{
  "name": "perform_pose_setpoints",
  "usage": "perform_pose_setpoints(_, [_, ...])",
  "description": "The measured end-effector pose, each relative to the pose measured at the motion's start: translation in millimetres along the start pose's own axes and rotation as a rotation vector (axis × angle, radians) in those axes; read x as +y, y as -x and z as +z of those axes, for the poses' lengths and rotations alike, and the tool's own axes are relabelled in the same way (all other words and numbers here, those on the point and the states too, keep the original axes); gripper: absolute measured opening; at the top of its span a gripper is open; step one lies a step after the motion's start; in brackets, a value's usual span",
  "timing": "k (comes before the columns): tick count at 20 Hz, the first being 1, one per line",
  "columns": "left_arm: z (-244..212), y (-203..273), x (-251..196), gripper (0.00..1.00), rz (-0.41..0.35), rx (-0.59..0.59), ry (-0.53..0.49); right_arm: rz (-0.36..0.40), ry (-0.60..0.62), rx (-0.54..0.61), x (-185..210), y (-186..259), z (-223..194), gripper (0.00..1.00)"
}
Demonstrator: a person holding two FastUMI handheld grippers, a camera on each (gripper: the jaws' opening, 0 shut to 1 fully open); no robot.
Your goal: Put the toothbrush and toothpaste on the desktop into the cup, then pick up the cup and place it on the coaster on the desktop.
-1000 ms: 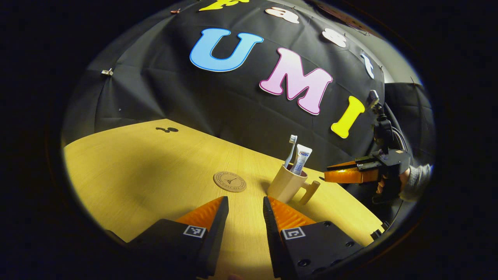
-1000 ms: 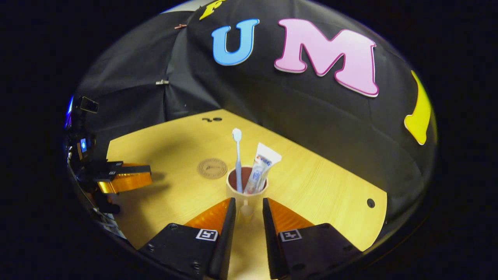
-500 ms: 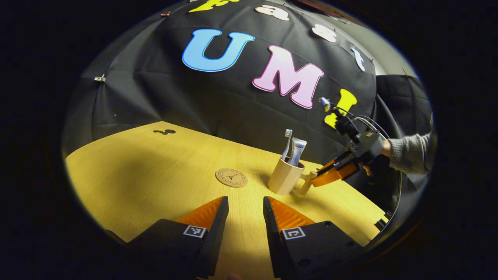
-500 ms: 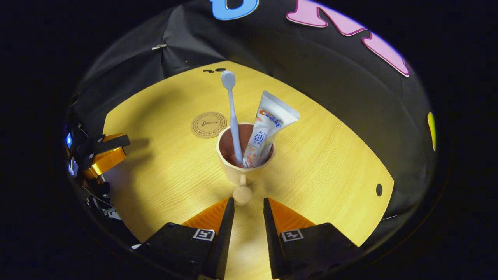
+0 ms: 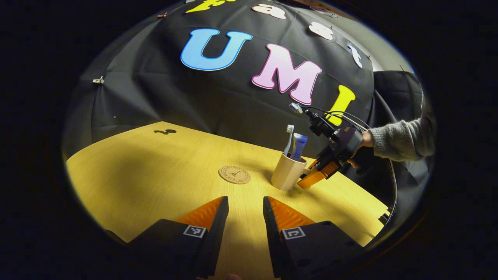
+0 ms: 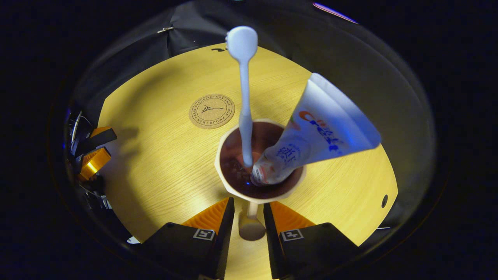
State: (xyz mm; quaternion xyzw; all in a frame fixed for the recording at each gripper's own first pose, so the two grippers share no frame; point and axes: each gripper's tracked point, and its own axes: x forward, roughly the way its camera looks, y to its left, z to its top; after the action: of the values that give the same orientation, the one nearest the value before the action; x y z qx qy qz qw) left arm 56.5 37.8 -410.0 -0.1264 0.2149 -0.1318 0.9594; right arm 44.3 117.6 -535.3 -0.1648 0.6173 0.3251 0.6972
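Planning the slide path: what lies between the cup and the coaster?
Bare desktop between cup and coaster, seen in the right gripper view.

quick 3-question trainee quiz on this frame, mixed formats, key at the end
1. True or false: the toothbrush and the toothpaste tube both stand in the cup.
2. Multiple choice: the cup's handle is A) between the fingers of the right hand-held gripper, B) between the fingers of the left hand-held gripper, C) far from both.
3. Fill in: the cup stands on the table beside the round cork ____, not on it.

Key: 1 true; 2 A; 3 coaster.
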Motion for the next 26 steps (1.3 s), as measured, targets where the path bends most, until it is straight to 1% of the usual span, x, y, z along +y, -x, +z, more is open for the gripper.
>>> perform_pose_setpoints(1, [1,0,2,0.57,0.005,0.001,0.002,0.003,0.000,0.015,1,-5,-2,0.46])
perform_pose_setpoints(6, [-2,0,11,0.57,0.016,-0.002,0.023,-0.009,0.003,0.072,-1,-23,-9,0.47])
perform_pose_setpoints(8, [-2,0,14,0.57,0.020,-0.004,0.031,0.011,-0.023,0.089,2,-28,-10,0.41])
perform_pose_setpoints(9, [-2,-1,16,0.57,0.024,-0.002,0.032,0.034,-0.059,0.093,6,-26,-9,0.33])
perform_pose_setpoints(10, [-3,-1,18,0.57,0.027,0.002,0.032,0.036,-0.076,0.097,7,-28,-10,0.31])
perform_pose_setpoints(11, [-3,-1,19,0.57,0.028,0.003,0.034,0.037,-0.069,0.096,7,-28,-10,0.38])
perform_pose_setpoints(12, [-2,-1,19,0.57,0.028,-0.001,0.037,0.036,-0.068,0.096,7,-26,-10,0.34])
perform_pose_setpoints(15, [0,-2,23,0.57,0.032,-0.003,0.040,0.031,-0.070,0.082,10,-23,-7,0.33])
perform_pose_setpoints(16, [1,-2,24,0.57,0.032,-0.005,0.042,0.036,-0.078,0.073,12,-20,-3,0.33])
perform_pose_setpoints(17, [2,-2,25,0.57,0.031,-0.006,0.043,0.038,-0.086,0.055,15,-17,3,0.28])
perform_pose_setpoints(18, [3,-3,26,0.57,0.030,-0.007,0.043,0.044,-0.094,0.040,17,-14,10,0.33])
perform_pose_setpoints(20, [5,-3,28,0.57,0.029,-0.008,0.041,0.060,-0.096,0.014,26,-10,26,0.33])
perform_pose_setpoints(23, [10,-3,29,0.57,0.027,-0.016,0.043,0.088,-0.066,-0.013,41,-12,54,0.33])
perform_pose_setpoints(24, [11,-3,30,0.57,0.026,-0.016,0.046,0.099,-0.058,-0.014,47,-16,61,0.28])
perform_pose_setpoints(25, [12,-3,31,0.57,0.026,-0.016,0.049,0.108,-0.049,-0.016,51,-19,68,0.33])
perform_pose_setpoints(26, [12,-3,32,0.57,0.025,-0.017,0.051,0.115,-0.042,-0.014,55,-22,74,0.28])
